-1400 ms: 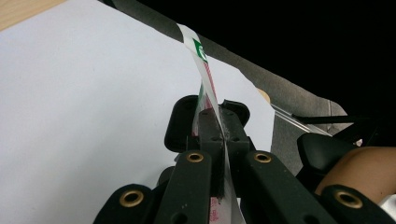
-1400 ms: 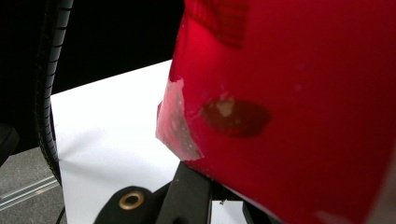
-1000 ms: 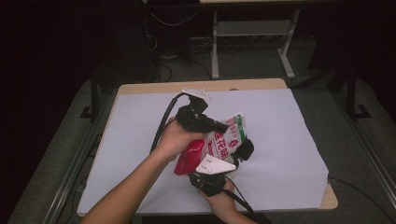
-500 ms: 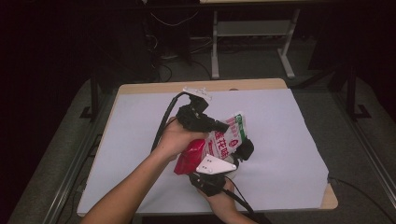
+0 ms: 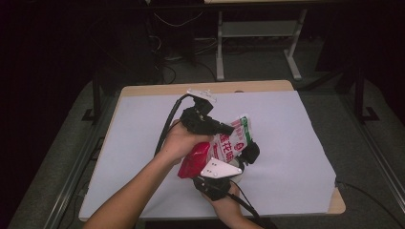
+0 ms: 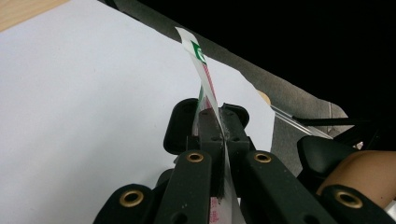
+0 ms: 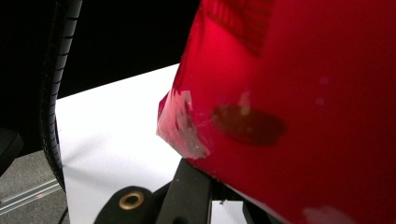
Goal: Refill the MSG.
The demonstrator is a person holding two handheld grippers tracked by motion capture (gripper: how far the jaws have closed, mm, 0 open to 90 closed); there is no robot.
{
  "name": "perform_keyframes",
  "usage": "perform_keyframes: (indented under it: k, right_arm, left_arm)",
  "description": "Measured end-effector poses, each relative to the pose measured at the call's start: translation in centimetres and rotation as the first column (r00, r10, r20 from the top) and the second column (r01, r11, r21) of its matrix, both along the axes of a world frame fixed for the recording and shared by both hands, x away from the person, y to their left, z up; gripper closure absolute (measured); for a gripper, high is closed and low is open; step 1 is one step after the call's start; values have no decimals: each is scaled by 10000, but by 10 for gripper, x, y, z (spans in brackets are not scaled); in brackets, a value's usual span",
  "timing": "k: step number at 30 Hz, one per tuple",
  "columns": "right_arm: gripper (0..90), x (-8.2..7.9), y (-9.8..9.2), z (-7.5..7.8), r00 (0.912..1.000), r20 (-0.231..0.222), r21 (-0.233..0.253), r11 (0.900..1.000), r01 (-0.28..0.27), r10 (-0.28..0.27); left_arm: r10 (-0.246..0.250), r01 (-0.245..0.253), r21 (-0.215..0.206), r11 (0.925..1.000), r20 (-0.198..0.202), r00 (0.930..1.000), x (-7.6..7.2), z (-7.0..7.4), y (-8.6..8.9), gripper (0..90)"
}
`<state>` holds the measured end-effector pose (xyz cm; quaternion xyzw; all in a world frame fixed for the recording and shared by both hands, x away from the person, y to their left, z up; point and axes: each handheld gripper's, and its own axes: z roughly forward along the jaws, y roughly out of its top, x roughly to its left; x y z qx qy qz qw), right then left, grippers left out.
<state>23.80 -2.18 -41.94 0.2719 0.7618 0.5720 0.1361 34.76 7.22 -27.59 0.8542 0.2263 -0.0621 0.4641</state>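
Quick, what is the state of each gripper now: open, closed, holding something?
Left gripper: closed on the flat edge of the red and white bag.
Right gripper: at the bag, but open or closed cannot be told.

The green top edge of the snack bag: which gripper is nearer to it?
Left. The left gripper is clamped on the snack bag just below that green edge, while the right gripper sits lower, by the bag's red end.

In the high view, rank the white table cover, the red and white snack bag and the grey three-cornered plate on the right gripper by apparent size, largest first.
1. White table cover, far the largest.
2. Red and white snack bag, held above it between both grippers.
3. Grey three-cornered plate, smallest, although nearer the camera.
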Motion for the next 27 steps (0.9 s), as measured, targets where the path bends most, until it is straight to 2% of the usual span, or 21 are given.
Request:
perform_keyframes:
  k: [27]
  right_arm:
    - [900, 0, 0, 1, 10000, -9, 75, 10000, -52, 52]
  left_arm:
    - [67, -68, -45, 10000, -81, 9999, 1, -1, -1, 899]
